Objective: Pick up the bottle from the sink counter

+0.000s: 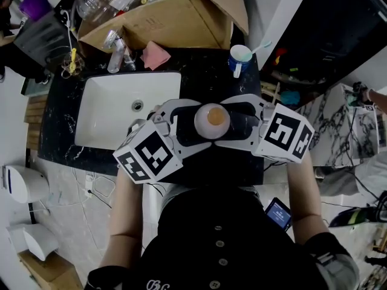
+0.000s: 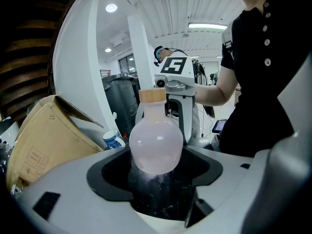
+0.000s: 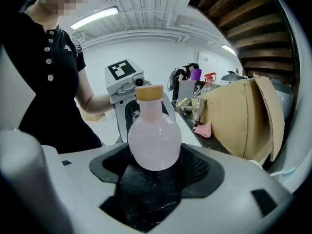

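The bottle [image 1: 211, 121] is a round, pale pink flask with a tan cap, standing upright above the front part of the black marble sink counter [image 1: 205, 71]. My left gripper [image 1: 192, 128] comes at it from the left and my right gripper [image 1: 233, 125] from the right, facing each other. In the left gripper view the bottle [image 2: 156, 147] sits in the dark hollow of the jaws [image 2: 156, 179], which are closed round its belly. The right gripper view shows the bottle [image 3: 154, 140] the same way in that gripper [image 3: 151, 179]. Whether its base touches the counter is hidden.
A white sink basin [image 1: 115, 110] lies to the left in the counter. Behind it stand a faucet [image 1: 118, 56], a pink cloth [image 1: 156, 56] and an open cardboard box [image 1: 169, 20]. A blue-and-white cup [image 1: 240, 56] with a toothbrush stands at the back right.
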A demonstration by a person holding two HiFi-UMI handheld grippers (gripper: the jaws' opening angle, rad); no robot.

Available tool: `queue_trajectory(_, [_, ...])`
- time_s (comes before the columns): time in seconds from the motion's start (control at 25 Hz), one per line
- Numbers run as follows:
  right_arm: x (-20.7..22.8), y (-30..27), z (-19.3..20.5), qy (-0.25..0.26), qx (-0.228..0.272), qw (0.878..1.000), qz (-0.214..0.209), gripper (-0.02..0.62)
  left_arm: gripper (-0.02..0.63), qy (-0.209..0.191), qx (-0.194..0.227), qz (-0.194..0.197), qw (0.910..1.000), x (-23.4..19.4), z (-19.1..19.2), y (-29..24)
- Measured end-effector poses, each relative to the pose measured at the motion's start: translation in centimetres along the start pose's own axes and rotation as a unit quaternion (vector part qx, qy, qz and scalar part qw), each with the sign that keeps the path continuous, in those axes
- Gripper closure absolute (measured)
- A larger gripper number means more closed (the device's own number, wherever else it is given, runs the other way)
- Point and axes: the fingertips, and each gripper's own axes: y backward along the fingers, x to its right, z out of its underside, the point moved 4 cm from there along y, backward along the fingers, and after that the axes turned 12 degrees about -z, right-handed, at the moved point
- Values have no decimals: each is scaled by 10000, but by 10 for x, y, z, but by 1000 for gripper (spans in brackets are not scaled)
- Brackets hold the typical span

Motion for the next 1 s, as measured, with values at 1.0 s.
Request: queue_trajectory(1.0, [-1,3,0,153,-112,9998,75,267,268,2,89,20,10000,0,0,2])
